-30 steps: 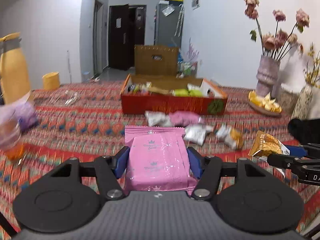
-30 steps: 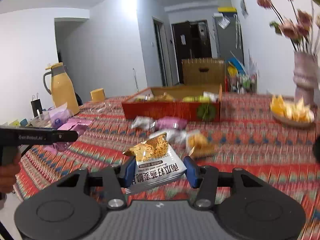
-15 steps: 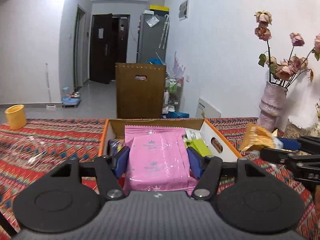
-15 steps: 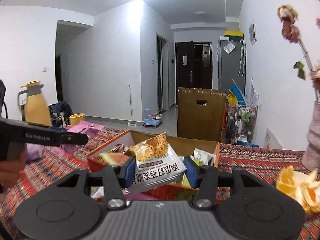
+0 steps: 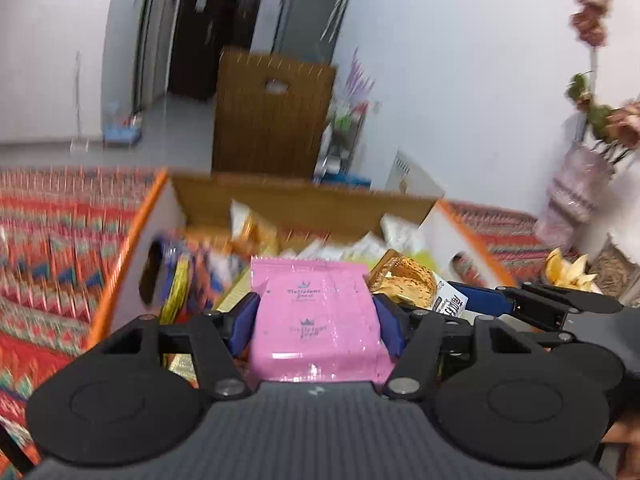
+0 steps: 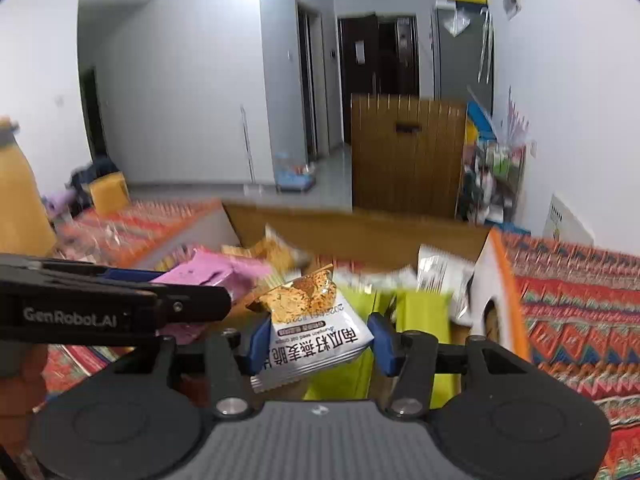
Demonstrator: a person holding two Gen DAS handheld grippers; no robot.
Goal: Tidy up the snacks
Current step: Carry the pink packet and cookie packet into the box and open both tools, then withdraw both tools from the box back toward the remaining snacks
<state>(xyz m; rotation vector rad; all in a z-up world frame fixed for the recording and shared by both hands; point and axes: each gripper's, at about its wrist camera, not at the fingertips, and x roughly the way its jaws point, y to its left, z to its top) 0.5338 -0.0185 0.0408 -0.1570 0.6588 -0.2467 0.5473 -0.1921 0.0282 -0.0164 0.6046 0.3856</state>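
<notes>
My left gripper [image 5: 316,320] is shut on a pink snack packet [image 5: 314,316] and holds it over the open cardboard box [image 5: 304,200], which has orange edges and several snack packets inside. My right gripper [image 6: 318,338] is shut on a white and gold snack packet [image 6: 316,332] and holds it over the same box [image 6: 360,228]. The right gripper with its packet shows at the right of the left wrist view [image 5: 496,300]. The left gripper with the pink packet shows at the left of the right wrist view [image 6: 188,300].
A patterned red cloth [image 5: 48,240] covers the table. A vase of flowers [image 5: 576,196] and a plate of orange pieces [image 5: 568,272] stand at the right. A yellow jug [image 6: 20,200] stands at the far left. A brown wooden panel [image 6: 408,152] stands behind the box.
Both grippers have moved forward and tilted down over the open box, each still holding its packet. The box interior now fills the middle of both views.
</notes>
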